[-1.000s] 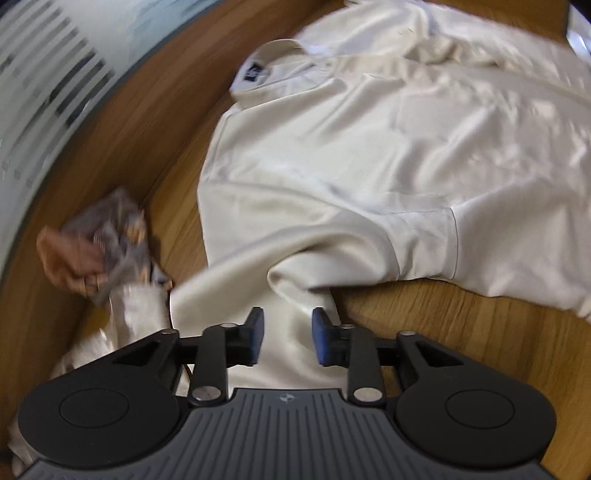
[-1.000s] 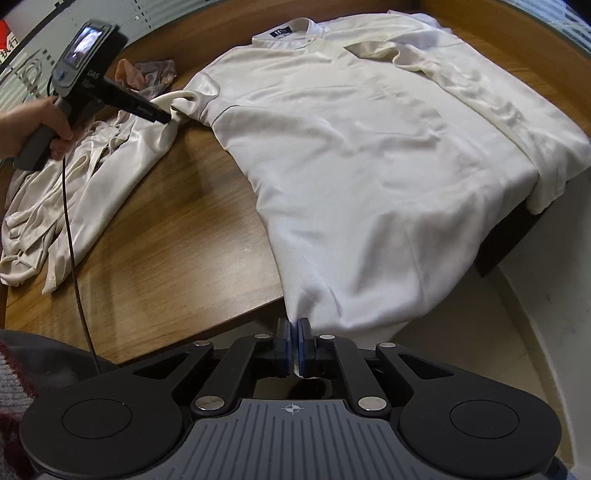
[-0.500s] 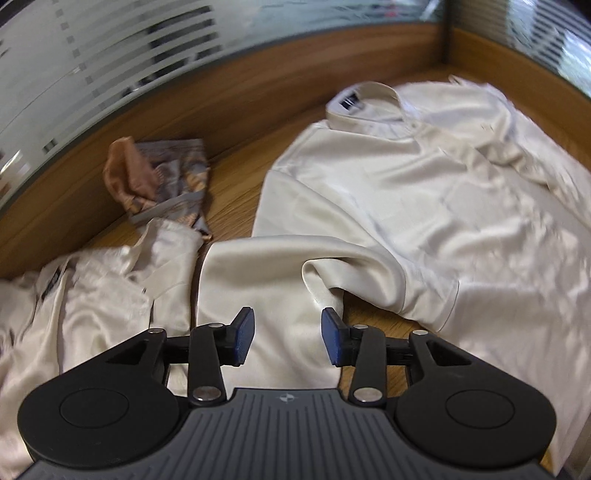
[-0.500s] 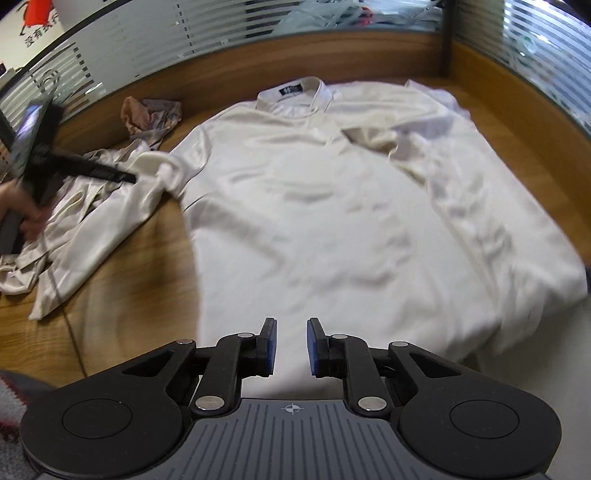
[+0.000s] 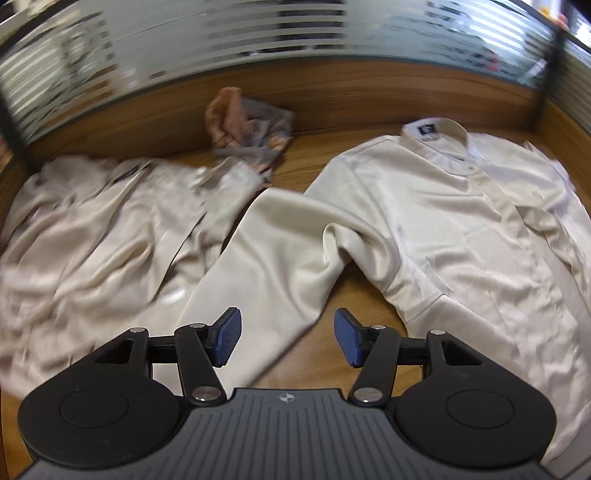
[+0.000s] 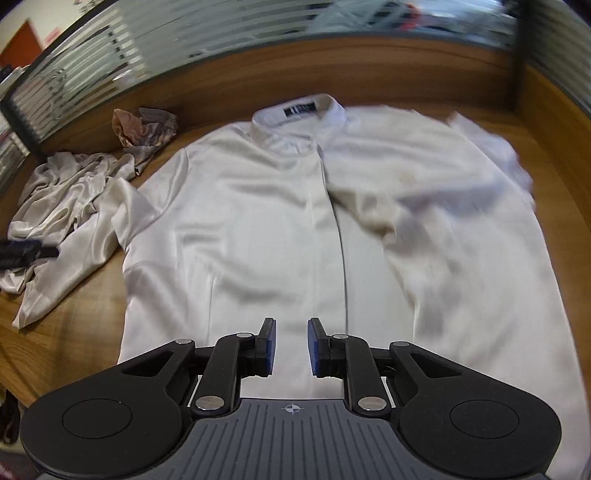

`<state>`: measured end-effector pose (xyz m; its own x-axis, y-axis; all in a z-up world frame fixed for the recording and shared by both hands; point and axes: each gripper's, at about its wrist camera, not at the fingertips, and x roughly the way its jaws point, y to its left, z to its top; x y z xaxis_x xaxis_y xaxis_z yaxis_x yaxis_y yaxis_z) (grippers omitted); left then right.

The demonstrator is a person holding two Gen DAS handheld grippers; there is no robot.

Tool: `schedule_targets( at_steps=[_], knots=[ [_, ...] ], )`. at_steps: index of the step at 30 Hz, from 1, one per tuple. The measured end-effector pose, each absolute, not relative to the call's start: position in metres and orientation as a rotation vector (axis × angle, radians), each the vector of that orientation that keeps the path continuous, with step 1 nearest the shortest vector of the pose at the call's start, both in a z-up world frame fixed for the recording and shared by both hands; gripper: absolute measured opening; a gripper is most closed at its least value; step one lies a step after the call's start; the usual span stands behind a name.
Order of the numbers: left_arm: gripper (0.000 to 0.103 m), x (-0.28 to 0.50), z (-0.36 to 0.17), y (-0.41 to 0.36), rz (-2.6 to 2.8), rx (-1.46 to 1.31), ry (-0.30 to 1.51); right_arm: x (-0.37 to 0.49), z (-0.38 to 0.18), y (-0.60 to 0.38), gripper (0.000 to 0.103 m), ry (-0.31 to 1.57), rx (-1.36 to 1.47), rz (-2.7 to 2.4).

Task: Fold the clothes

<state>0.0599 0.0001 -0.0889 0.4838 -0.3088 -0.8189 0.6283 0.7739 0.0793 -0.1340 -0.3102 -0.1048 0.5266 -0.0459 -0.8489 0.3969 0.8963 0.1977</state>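
1. Setting: a wooden desk (image 6: 85, 325) backed by striped frosted glass (image 6: 221, 33).
2. A cream shirt (image 6: 258, 229) lies spread face up across the desk's middle, collar toward the far edge, one sleeve (image 5: 258, 266) trailing toward the left edge, the other crossed over its chest.
3. A crumpled pale garment (image 5: 96, 229) sits by the left edge; a patterned cloth (image 5: 251, 133) sits near the far edge.
4. The left gripper (image 5: 287, 341) hovers wide apart over the trailing sleeve, holding nothing.
5. The right gripper (image 6: 290, 347) hovers narrowly parted over the hem, empty.
6. Judged step: sleeve folding; the next move calls for pinching the trailing sleeve and laying it across the body.
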Motion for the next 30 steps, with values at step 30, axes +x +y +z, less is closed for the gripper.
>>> schedule_targets(
  at_steps=[30],
  knots=[
    [0.07, -0.118, -0.07, 0.008, -0.036, 0.121, 0.962, 0.073, -0.18, -0.434, 0.003, 1.036, 0.284, 0.013]
  ],
)
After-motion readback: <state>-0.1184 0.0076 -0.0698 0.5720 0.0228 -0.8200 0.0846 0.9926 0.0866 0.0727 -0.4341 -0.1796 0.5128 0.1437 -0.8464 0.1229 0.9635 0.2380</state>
